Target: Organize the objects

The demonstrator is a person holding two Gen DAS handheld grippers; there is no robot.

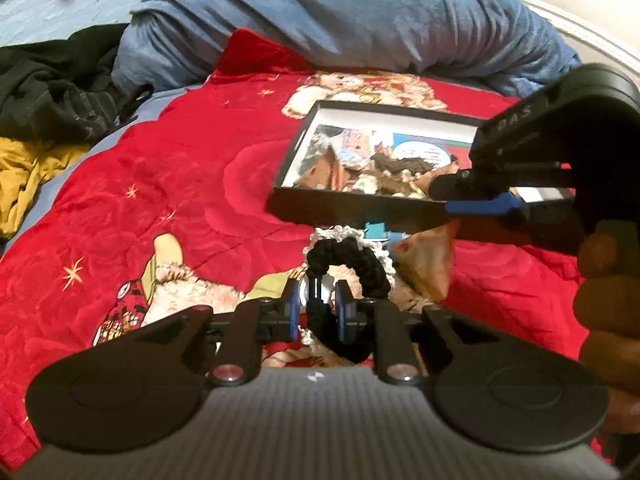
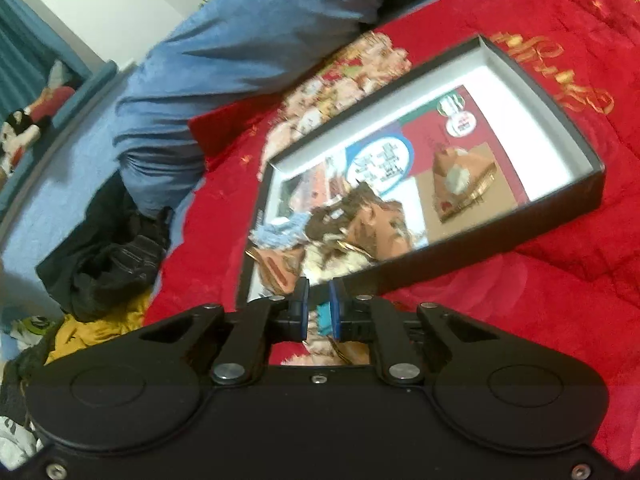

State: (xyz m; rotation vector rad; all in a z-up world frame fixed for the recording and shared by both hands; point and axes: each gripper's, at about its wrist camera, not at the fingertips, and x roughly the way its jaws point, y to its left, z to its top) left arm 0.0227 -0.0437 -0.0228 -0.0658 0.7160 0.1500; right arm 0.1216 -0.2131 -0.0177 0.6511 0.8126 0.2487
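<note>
In the left wrist view, low at centre, the left gripper [image 1: 318,300] was clenched on a black crocheted scrunchie [image 1: 352,260], whose loop arched just above the fingers [image 1: 291,300] over a white lacy one [image 1: 380,250] on the red Christmas blanket [image 1: 180,168]. Right of centre, the right gripper [image 1: 476,196] gripped the near wall of a shallow black box [image 1: 352,210] holding scrunchies and a printed card. In the right wrist view that gripper [image 2: 319,308] sat low at centre, fingers [image 2: 302,304] drawn close on the box's corner [image 2: 250,280]. Beyond, a blue duvet [image 1: 340,20] filled the top, dark clothes [image 1: 52,92] the upper left.
</note>
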